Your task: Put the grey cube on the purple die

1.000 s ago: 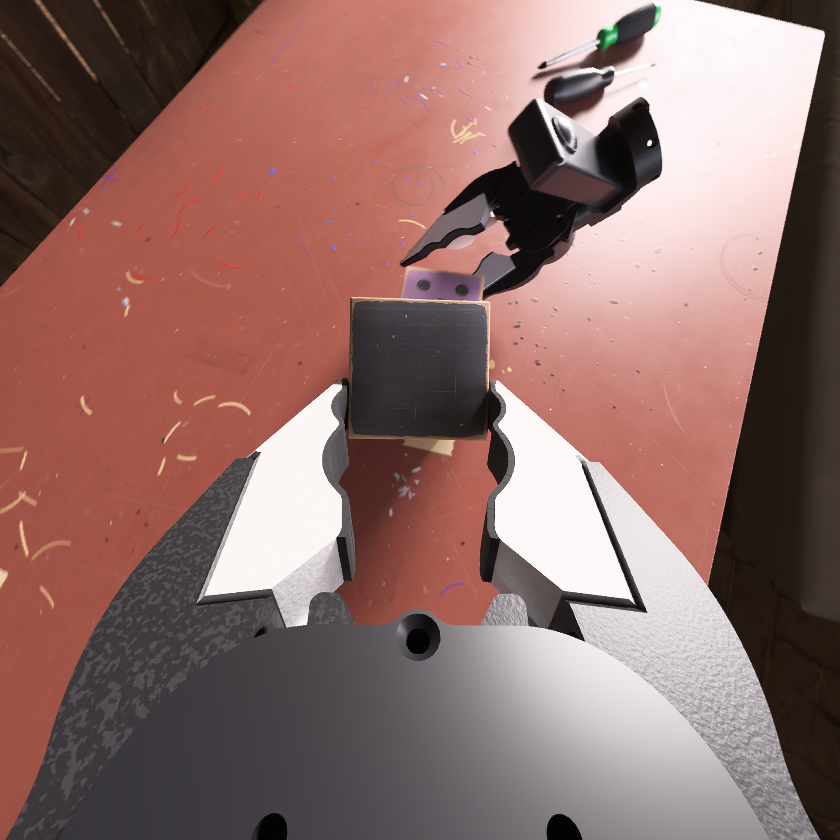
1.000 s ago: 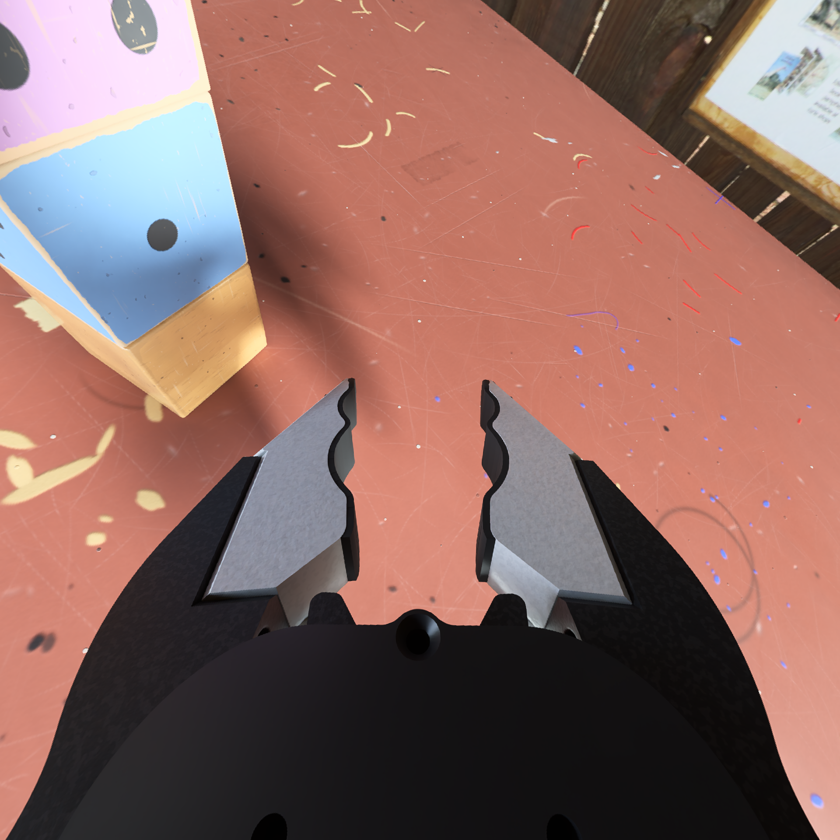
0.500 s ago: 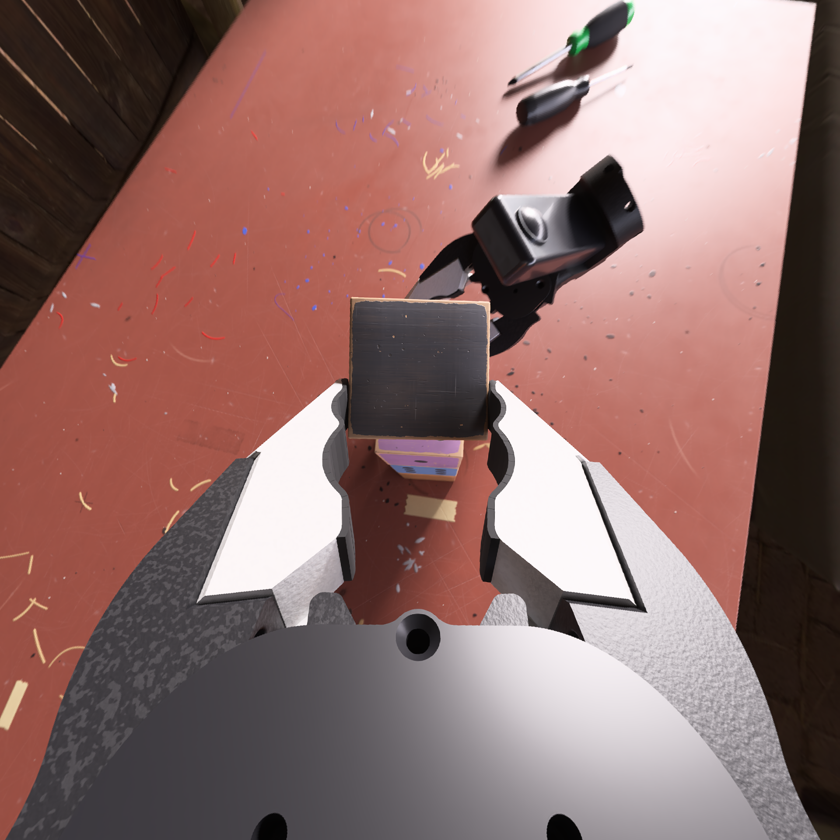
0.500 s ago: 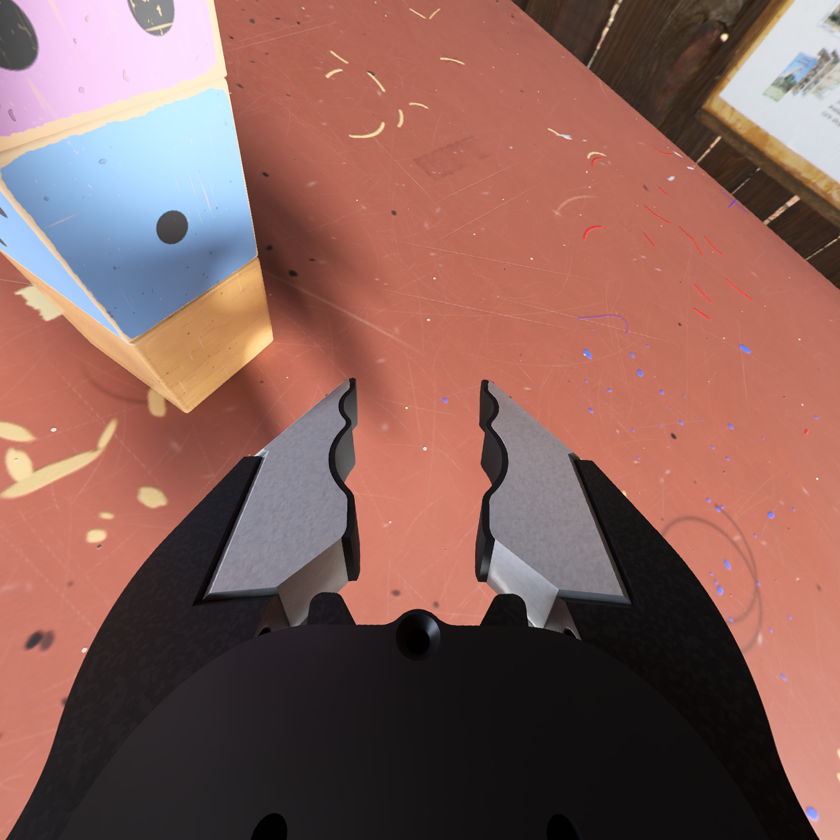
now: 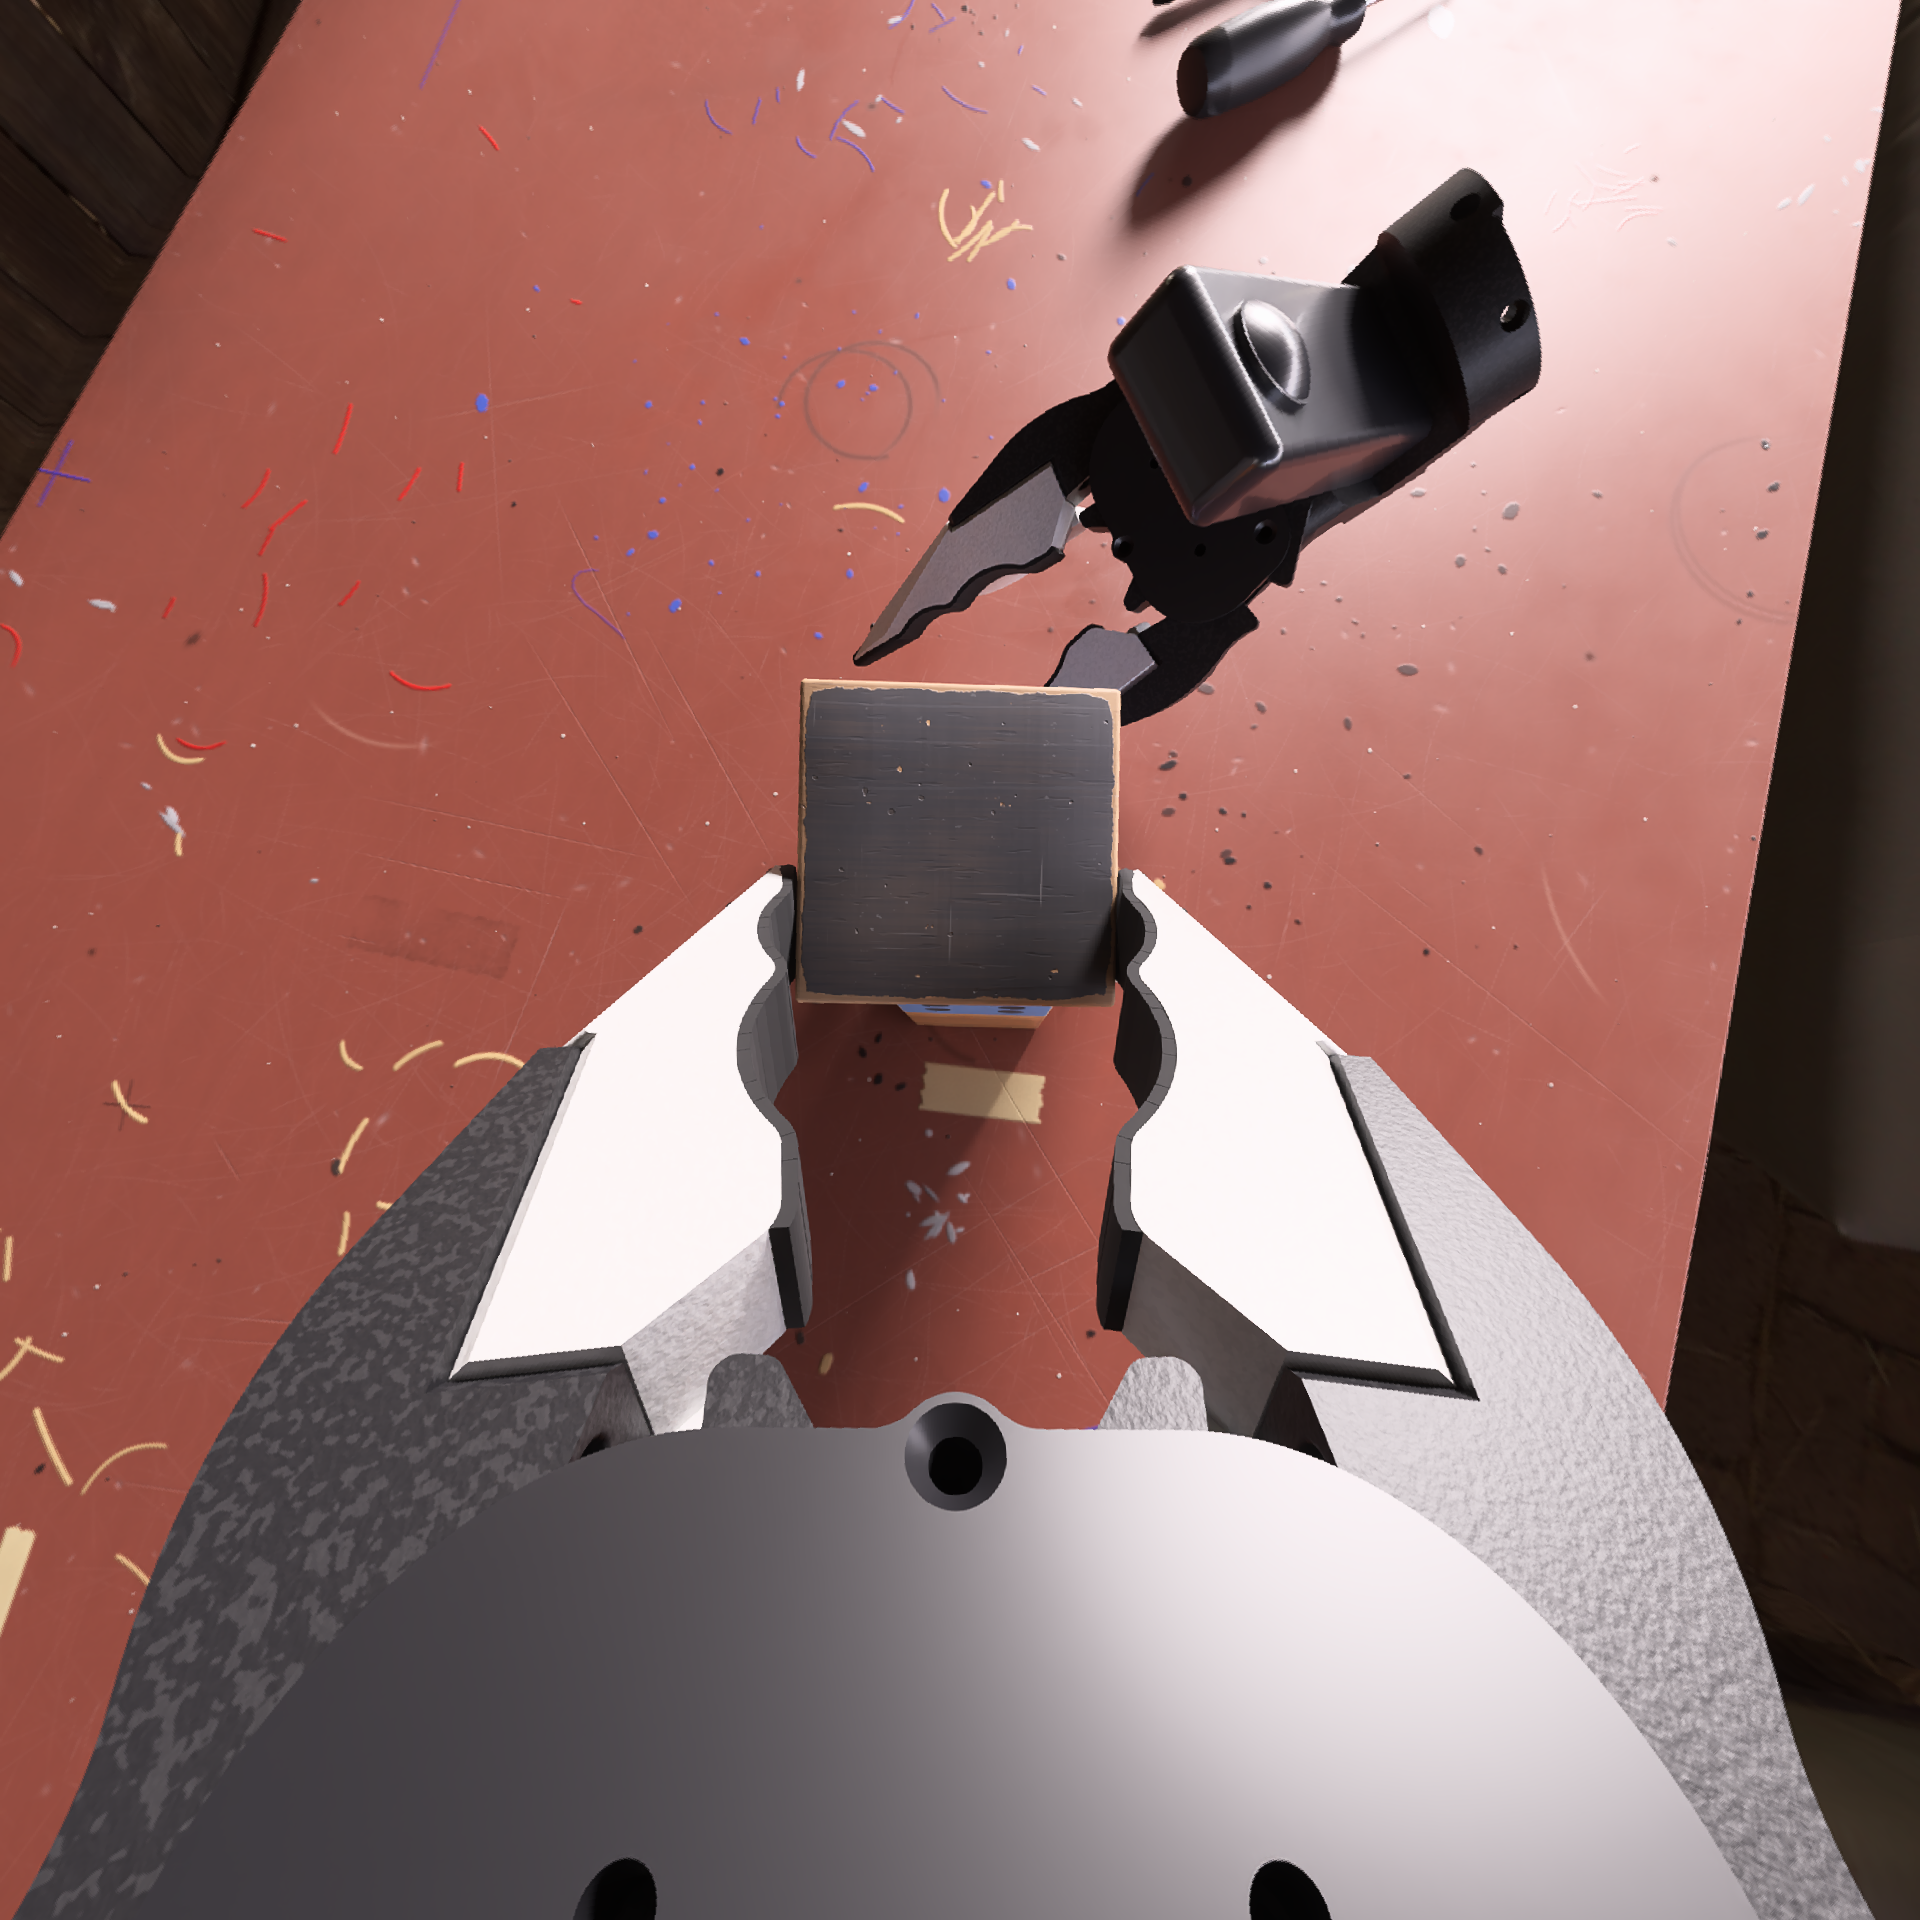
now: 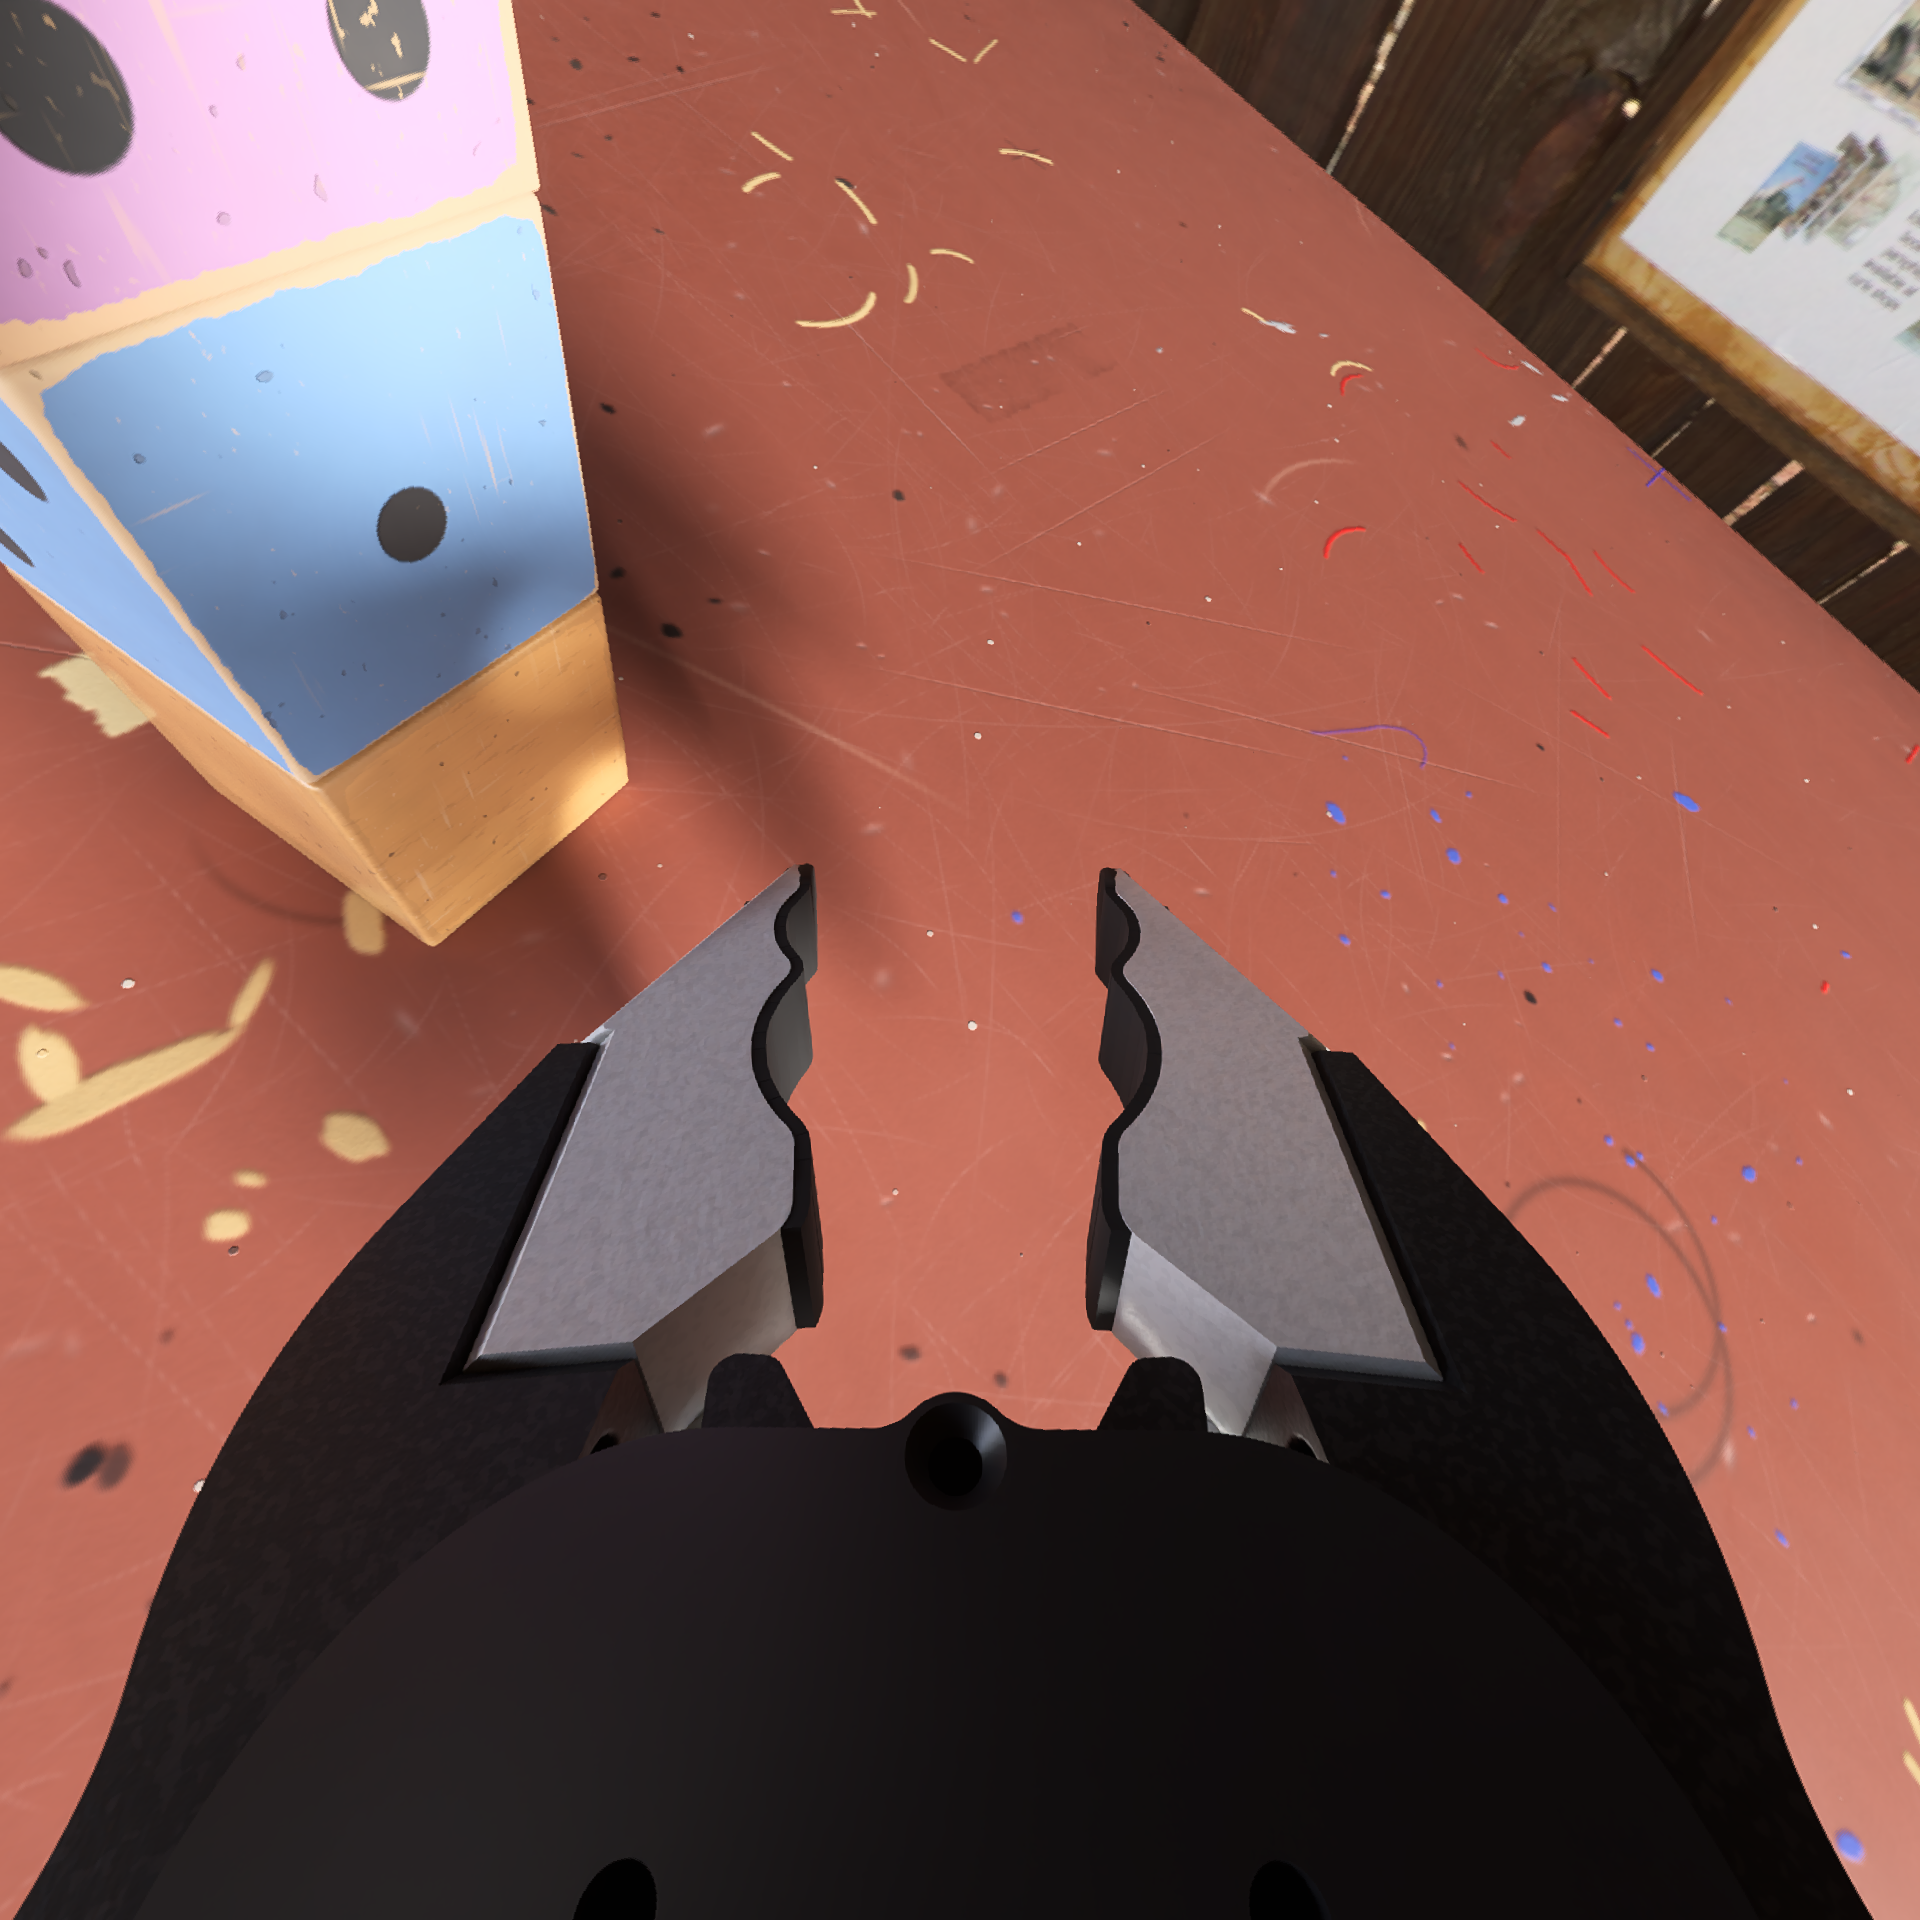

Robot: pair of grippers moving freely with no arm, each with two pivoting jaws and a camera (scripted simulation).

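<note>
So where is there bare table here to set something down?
Bare table lies left of the stack, and between the right gripper and the wall-side edge. Crowded: the grey cube over the purple die, and near the screwdriver.

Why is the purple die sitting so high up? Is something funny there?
Yes. In the right wrist view the purple die tops a stack: it sits on a blue die, which sits on a plain wooden block. The left gripper holds the grey cube over it; a fourth piece may wobble.
</note>
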